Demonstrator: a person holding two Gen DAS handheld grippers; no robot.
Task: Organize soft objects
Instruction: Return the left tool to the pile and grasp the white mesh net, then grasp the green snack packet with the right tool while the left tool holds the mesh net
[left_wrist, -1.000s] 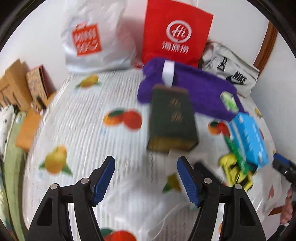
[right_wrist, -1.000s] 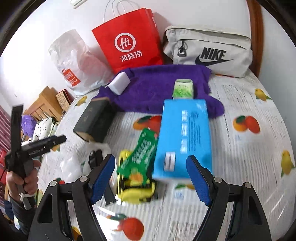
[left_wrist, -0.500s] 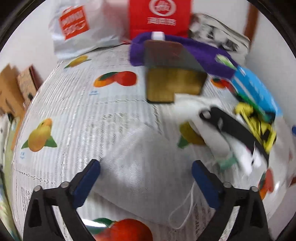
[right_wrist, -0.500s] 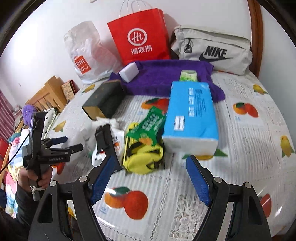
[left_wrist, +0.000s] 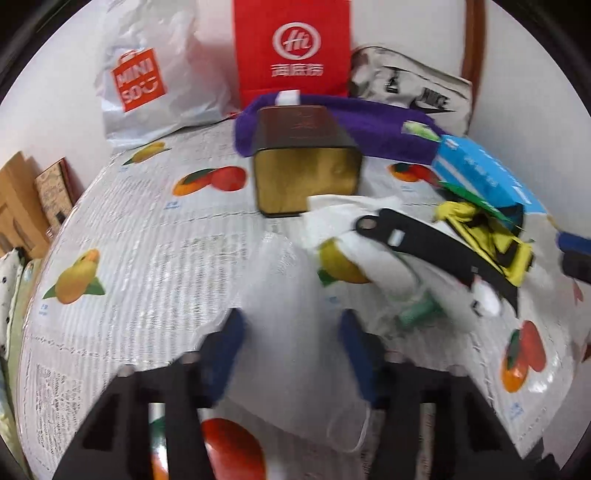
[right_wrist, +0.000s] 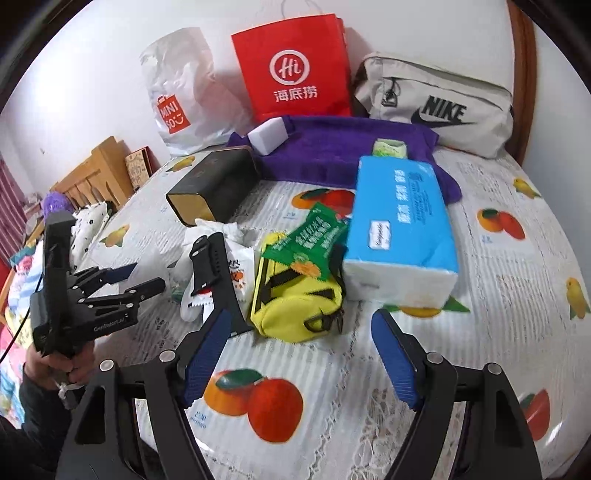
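Left gripper (left_wrist: 288, 332): our fingers have just been closing around a white face mask (left_wrist: 295, 369) lying flat on the fruit-print bench cover (left_wrist: 147, 240); blur hides whether the pads press it, so we cannot tell.
Right gripper (right_wrist: 301, 350): our fingers stand wide apart, nothing between them, low over the cover, near a yellow fabric pouch (right_wrist: 295, 306).
Soft things: the pouch lies mid-bench under a green snack packet (right_wrist: 314, 240), touching a blue tissue pack (right_wrist: 399, 236); a purple towel (right_wrist: 343, 147) lies behind.
Other: a dark tin box (right_wrist: 214, 184) lies left of the towel.
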